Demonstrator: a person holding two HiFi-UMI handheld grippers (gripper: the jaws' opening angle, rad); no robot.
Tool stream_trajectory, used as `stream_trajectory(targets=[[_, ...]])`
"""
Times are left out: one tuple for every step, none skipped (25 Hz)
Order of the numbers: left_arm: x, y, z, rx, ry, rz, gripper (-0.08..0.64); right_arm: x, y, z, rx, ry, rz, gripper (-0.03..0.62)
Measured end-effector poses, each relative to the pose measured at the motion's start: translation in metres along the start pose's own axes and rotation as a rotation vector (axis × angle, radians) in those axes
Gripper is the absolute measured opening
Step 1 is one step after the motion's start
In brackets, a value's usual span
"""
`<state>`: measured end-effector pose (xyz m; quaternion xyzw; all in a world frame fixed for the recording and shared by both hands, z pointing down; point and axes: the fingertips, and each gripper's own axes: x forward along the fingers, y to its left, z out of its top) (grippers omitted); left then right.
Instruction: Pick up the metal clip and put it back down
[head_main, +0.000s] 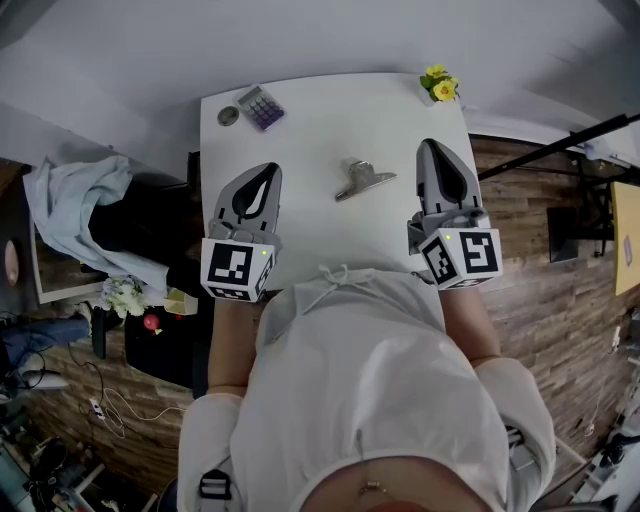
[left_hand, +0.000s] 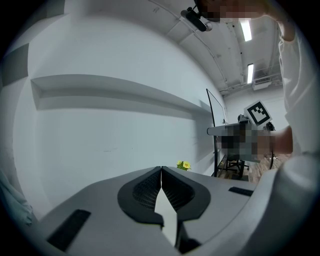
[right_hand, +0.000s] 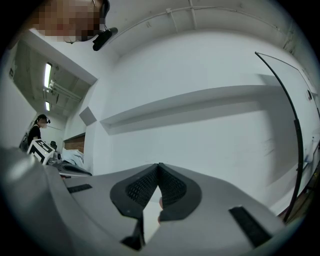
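Note:
The metal clip (head_main: 362, 181) lies flat on the white table (head_main: 310, 130), between my two grippers and a little farther out than their tips. To its left, my left gripper (head_main: 266, 171) rests over the table with its jaws shut and nothing in them. On the clip's right, my right gripper (head_main: 430, 148) is also shut and empty. Both gripper views look up at a white wall: the left gripper (left_hand: 161, 169) and the right gripper (right_hand: 159, 165) show closed tips with only wall beyond. The clip is out of both gripper views.
A small calculator (head_main: 261, 106) and a round metal object (head_main: 229, 116) sit at the table's far left corner. A yellow flower (head_main: 439, 85) stands at the far right corner. Clutter and cloth (head_main: 85, 205) lie on the floor to the left.

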<state>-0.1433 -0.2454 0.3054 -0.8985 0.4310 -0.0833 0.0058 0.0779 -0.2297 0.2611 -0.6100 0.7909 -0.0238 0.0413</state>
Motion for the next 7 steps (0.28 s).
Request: stream_trajectory(targets=[[0.0012,-0.0006,0.0006,0.001,-0.001,-0.002,0.020,0.0002,-0.0009,-0.0001,-0.004,0.001,-0.001,0.000],[0.0025,-0.0012,0.0013,0.001,-0.003,-0.003,0.020,0.0005,-0.0019,-0.0005,-0.009,0.003,-0.002,0.000],[0.0039,-0.0020,0.0019,0.002,-0.004,-0.005,0.020,0.0009,-0.0032,-0.0013,-0.014,0.007,-0.004,0.000],[0.0055,-0.0027,0.0024,0.002,-0.005,-0.006,0.020,0.0015,-0.0047,-0.0024,-0.021,0.011,-0.006,0.000],[0.0071,-0.0036,0.0028,0.002,-0.005,-0.006,0.020,0.0021,-0.0062,-0.0038,-0.028,0.016,-0.007,0.000],[0.0086,-0.0044,0.0031,0.002,-0.005,-0.007,0.020,0.0027,-0.0075,-0.0054,-0.035,0.022,-0.009,0.000],[0.0100,-0.0052,0.0034,0.001,-0.005,-0.007,0.019,0.0034,-0.0088,-0.0070,-0.042,0.028,-0.010,0.000]])
